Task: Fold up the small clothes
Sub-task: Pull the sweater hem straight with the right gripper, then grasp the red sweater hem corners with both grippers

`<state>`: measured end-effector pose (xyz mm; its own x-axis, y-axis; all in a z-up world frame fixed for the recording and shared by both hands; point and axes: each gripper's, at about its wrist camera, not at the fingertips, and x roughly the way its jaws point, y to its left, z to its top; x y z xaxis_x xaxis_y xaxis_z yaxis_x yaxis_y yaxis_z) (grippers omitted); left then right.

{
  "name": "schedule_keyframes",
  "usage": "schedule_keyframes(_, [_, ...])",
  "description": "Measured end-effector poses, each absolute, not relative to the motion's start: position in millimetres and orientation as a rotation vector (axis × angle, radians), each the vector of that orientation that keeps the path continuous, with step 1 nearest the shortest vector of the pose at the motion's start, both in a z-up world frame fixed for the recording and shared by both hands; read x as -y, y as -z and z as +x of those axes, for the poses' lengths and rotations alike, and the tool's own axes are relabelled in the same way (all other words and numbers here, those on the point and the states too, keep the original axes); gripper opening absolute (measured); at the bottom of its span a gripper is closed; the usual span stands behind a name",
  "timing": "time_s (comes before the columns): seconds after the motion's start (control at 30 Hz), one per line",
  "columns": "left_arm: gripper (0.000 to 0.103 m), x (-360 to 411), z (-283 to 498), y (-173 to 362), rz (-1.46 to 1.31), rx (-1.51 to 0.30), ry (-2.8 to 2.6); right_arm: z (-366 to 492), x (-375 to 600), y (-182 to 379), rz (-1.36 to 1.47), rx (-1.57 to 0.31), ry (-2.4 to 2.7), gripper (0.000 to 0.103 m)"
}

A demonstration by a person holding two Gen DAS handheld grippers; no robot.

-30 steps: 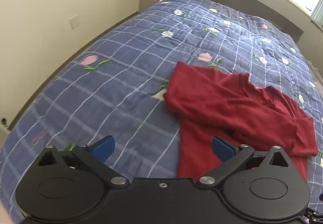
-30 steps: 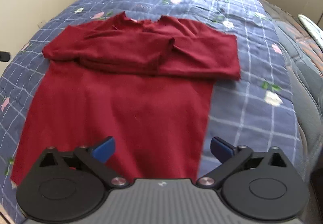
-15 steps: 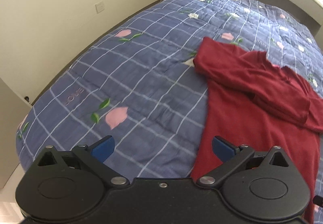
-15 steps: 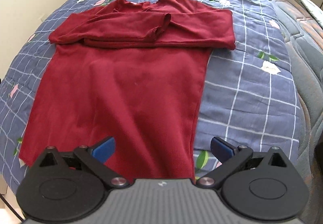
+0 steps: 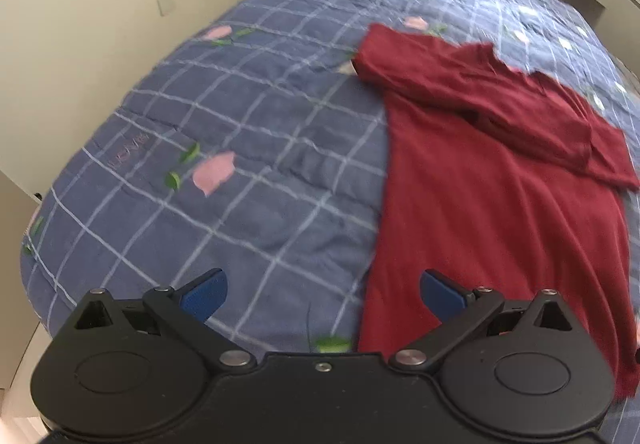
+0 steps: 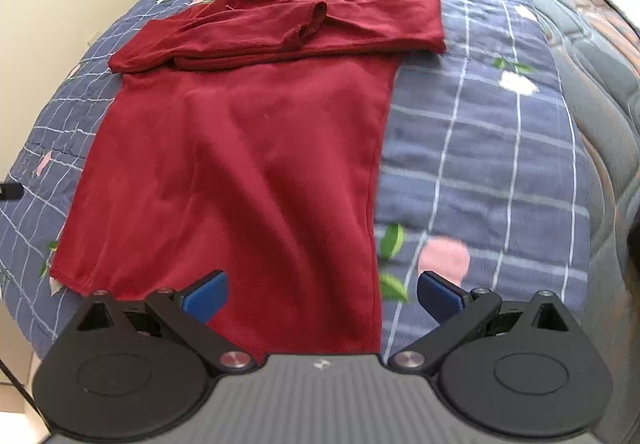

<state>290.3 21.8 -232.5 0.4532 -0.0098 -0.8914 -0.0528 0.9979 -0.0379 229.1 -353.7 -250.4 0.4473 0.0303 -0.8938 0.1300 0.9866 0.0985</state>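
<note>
A dark red long-sleeved garment [image 6: 248, 148] lies flat on the bed, both sleeves folded across the chest near the collar. It also shows in the left wrist view [image 5: 492, 180], on the right. My left gripper [image 5: 322, 294] is open and empty, above the quilt by the garment's lower left corner. My right gripper [image 6: 322, 294] is open and empty, above the garment's lower right hem edge.
The bed has a blue checked quilt [image 5: 224, 148] with pink flowers. A cream wall [image 5: 100, 4] runs along the bed's left side. The quilt's near edge drops off just below both grippers. A grey mattress edge [image 6: 600, 92] shows at the right.
Both grippers have pulled back toward the foot of the bed, from near the sleeves to the garment's hem. The garment has not moved.
</note>
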Motion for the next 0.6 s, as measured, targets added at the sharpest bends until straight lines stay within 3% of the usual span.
schedule_keyframes(0.43, [0.1,-24,258,286,-0.05,-1.175,0.184,171,336,270,0.249,-0.987,0.105,0.088])
schedule_keyframes(0.53, [0.091,-24,254,297,-0.069,-1.187,0.239,169,330,275,0.226,-0.959,0.113,0.083])
schedule_keyframes(0.6, [0.08,-24,252,301,-0.092,-1.197,0.252,168,329,278,0.223,-0.941,0.121,0.08])
